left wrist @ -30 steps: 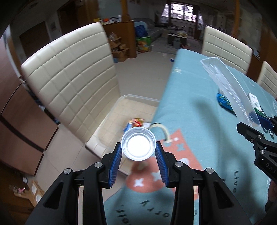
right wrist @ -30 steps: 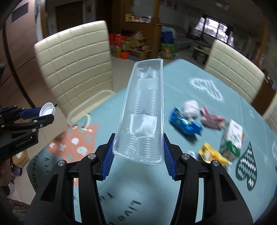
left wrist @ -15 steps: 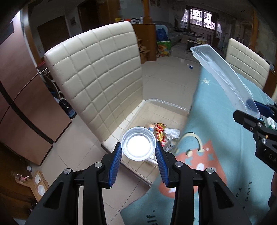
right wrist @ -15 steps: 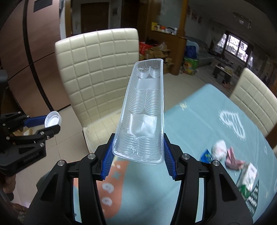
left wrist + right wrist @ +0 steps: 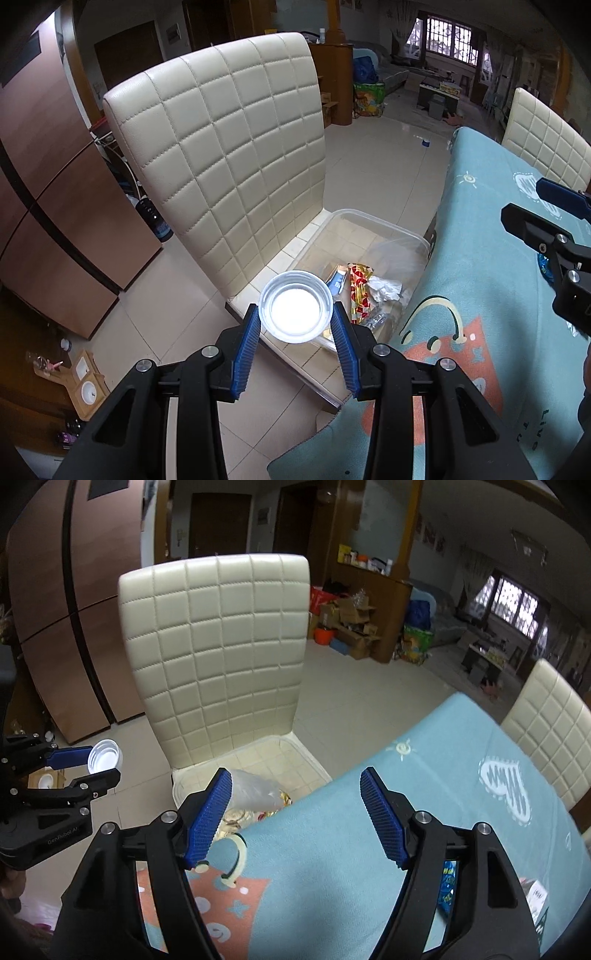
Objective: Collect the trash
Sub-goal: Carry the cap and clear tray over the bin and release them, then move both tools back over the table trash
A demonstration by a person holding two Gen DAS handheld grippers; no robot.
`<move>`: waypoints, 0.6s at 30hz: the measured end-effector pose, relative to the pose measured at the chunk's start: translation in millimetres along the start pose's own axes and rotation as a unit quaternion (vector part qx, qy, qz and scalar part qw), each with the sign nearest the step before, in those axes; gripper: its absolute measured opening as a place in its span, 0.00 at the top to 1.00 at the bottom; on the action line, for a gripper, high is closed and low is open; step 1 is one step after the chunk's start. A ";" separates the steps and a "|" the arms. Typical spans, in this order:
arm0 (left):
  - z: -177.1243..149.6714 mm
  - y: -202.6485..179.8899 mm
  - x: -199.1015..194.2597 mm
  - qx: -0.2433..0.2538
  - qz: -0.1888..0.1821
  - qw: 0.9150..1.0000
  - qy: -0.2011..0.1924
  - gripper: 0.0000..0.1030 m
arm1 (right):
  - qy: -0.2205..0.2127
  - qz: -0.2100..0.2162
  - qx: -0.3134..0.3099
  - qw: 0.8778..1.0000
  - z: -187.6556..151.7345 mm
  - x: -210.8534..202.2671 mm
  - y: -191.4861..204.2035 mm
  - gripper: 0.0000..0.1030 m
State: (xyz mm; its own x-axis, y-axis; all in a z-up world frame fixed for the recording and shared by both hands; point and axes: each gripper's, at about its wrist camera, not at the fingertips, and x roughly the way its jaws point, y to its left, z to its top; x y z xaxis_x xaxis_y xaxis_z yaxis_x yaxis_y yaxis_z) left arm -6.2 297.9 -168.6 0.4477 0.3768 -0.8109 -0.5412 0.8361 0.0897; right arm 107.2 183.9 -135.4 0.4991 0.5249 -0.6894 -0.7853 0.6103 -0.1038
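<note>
Cap (image 5: 295,307) sits clamped between the blue pads of the left gripper (image 5: 295,325), open side toward the camera, and in the left wrist view the clear plastic bin (image 5: 373,218) on the cream chair (image 5: 236,155) lies just beyond and a little to the right of it, below the fingertips. The bin's long axis runs away from the camera along the table edge, and its near end is partly hidden behind the cap. Wrappers (image 5: 358,288) and crumpled paper (image 5: 384,288) lie inside it already, so the drop, as I judge it, needs only a short push forward and right before the jaws part. At the right edge of this view the right gripper (image 5: 546,210) juts in over the teal tablecloth (image 5: 480,280). In the right wrist view the right gripper (image 5: 295,805) has its jaws opening, wide apart, with nothing between them; a clear plastic piece (image 5: 255,790) lies beyond its left pad, down in the bin by the table edge. The left gripper (image 5: 99,766) shows at the far left with the cap (image 5: 105,761) in its grip, over the floor beside the chair seat, so the left hand is the one that has a piece to deliver. More litter (image 5: 448,886) lies on the tablecloth (image 5: 424,775) at the lower right.
</note>
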 end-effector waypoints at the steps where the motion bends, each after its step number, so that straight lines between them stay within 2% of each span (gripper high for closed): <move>1: 0.3 -1.5 1.6 0.001 -0.001 1.000 0.002 0.62 | 0.007 0.001 0.005 1.000 -2.9 2.7 -3.8 0.29; 18: 19.2 -39.2 10.6 0.047 -0.025 0.999 -0.001 0.62 | 0.055 -0.021 0.065 0.996 -42.1 1.1 -43.7 0.29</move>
State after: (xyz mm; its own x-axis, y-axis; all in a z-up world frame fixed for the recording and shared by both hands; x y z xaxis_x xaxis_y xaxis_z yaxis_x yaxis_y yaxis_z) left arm 33.4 276.8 -169.6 0.4749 0.3343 -0.8141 -0.4488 0.8877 0.1027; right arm 126.7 132.9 -161.8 0.4828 0.4335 -0.7609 -0.7061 0.7066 -0.0455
